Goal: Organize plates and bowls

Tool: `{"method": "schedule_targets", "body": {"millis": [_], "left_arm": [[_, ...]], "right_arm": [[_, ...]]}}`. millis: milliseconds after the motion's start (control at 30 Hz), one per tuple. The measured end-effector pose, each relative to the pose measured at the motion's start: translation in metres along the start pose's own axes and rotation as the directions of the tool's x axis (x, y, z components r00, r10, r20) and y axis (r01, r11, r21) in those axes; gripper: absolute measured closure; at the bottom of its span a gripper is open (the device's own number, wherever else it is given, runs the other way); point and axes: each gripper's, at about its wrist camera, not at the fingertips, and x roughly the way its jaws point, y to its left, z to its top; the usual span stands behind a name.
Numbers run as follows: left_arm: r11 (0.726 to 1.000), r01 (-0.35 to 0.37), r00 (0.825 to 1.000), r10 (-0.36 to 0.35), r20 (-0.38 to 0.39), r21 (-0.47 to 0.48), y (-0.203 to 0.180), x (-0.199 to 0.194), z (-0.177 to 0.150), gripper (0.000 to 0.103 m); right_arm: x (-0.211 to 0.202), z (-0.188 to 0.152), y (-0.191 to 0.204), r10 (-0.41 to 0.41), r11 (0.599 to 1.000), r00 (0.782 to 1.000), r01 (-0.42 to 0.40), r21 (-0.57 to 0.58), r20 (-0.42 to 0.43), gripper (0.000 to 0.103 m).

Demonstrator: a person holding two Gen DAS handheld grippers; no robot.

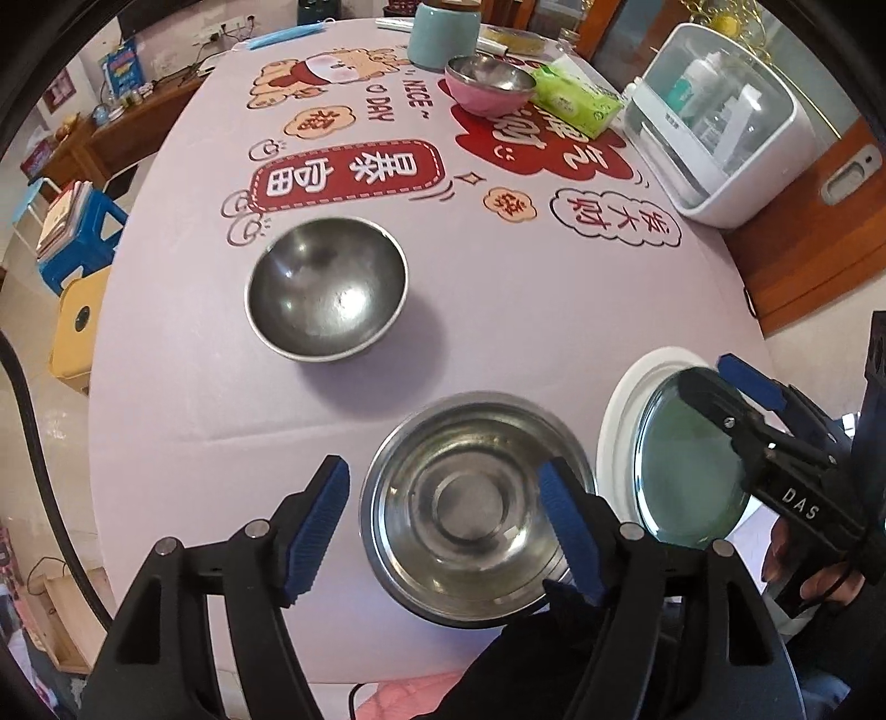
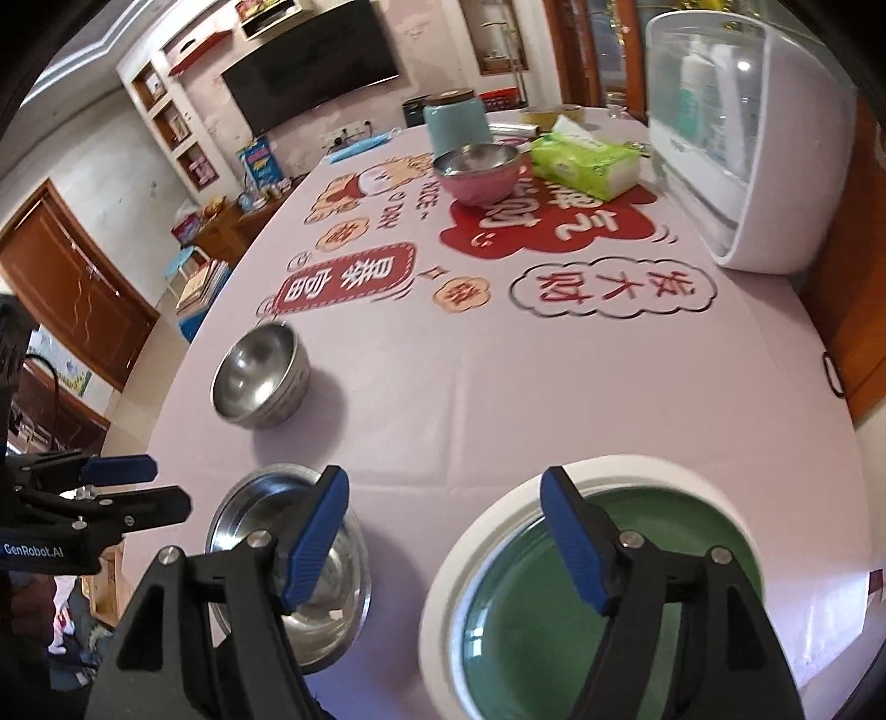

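A flat steel bowl [image 1: 470, 509] sits near the table's front edge; it also shows in the right wrist view [image 2: 326, 576]. My left gripper [image 1: 443, 526] is open, its fingers astride the bowl's left rim, holding nothing. A deeper steel bowl [image 1: 326, 288] stands further back, also in the right wrist view [image 2: 260, 376]. A green plate [image 2: 554, 609] lies on a white plate [image 2: 459, 559] at the front right. My right gripper [image 2: 443, 537] is open above their left rim, empty. A pink steel-lined bowl [image 1: 490, 83] stands at the back.
At the back stand a teal canister [image 1: 443, 30] and a green tissue pack [image 1: 576, 99]. A white lidded storage box [image 1: 720, 116] takes the right rear edge. The pink printed tablecloth [image 1: 498, 310] covers the table. Blue and yellow stools [image 1: 83, 260] stand left of the table.
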Motion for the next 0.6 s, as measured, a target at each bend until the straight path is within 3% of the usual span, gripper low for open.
{"method": "schedule_targets", "body": {"millis": [133,333,600], "left_arm": [[1.000,-0.012,1.000,0.012,0.011,-0.019,-0.002,-0.013,0.012,0.032],[0.995,-0.102,0.995,0.103,0.019,-0.016,-0.013,-0.029,0.036,0.032],[0.987,-0.158,0.985,0.159,0.066,-0.024,-0.036,-0.054,0.083,0.032]], "right_arm": [[-0.008,0.017,-0.016,-0.007,1.000,1.000,0.006,0.007,0.007,0.028],[-0.027,0.058,-0.036,0.011,1.000,1.000,-0.011,0.011,0.029,0.028],[-0.055,0.130,-0.046,0.027,0.996,0.995,-0.018,-0.088,0.095,0.024]]}}
